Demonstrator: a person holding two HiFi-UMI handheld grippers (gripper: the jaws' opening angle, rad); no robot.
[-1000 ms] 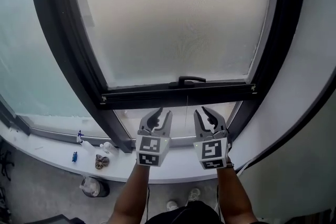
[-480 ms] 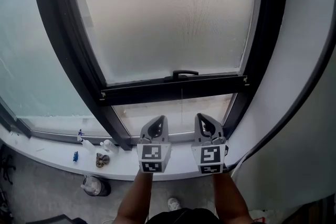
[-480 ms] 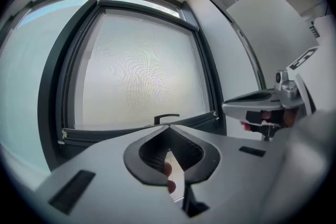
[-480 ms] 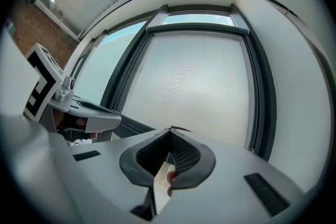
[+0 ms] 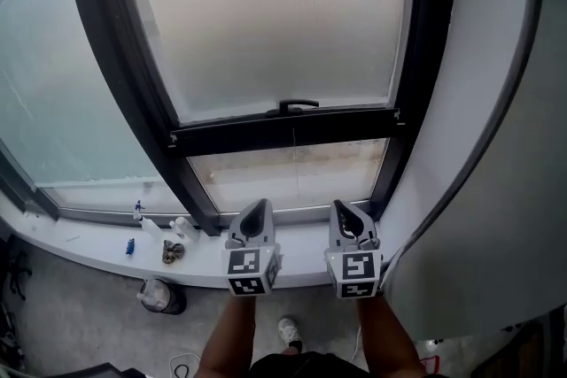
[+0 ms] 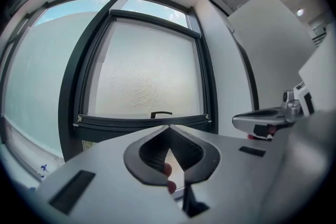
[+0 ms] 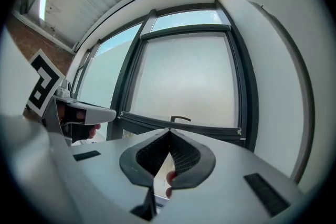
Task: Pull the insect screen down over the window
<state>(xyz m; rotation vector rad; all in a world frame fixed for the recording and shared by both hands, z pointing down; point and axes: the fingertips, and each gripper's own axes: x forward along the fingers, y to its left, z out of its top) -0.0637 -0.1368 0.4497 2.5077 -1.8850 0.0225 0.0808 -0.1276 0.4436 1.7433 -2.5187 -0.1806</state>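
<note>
The insect screen [image 5: 266, 22] hangs low in the dark window frame. Its bottom bar [image 5: 283, 135] carries a small handle [image 5: 297, 106], and a strip of bare glass [image 5: 292, 173] shows beneath it. My left gripper [image 5: 258, 208] and right gripper [image 5: 345, 210] are side by side, level, over the sill and well short of the bar. Both are shut with nothing between their pads. In the left gripper view the shut gripper [image 6: 168, 127] points at the handle [image 6: 161, 114]. In the right gripper view the gripper [image 7: 169, 131] sits below the handle [image 7: 180, 119].
The white sill [image 5: 106, 252] holds a blue item [image 5: 129, 247], small white bottles [image 5: 182, 228] and a brown object [image 5: 172, 252]. A dark jar [image 5: 162, 297] stands on the floor below. A white wall [image 5: 478, 146] runs along the right of the window.
Both grippers went from open to shut and drew back from the bottom bar toward the person. The bar and handle now sit farther off in the head view.
</note>
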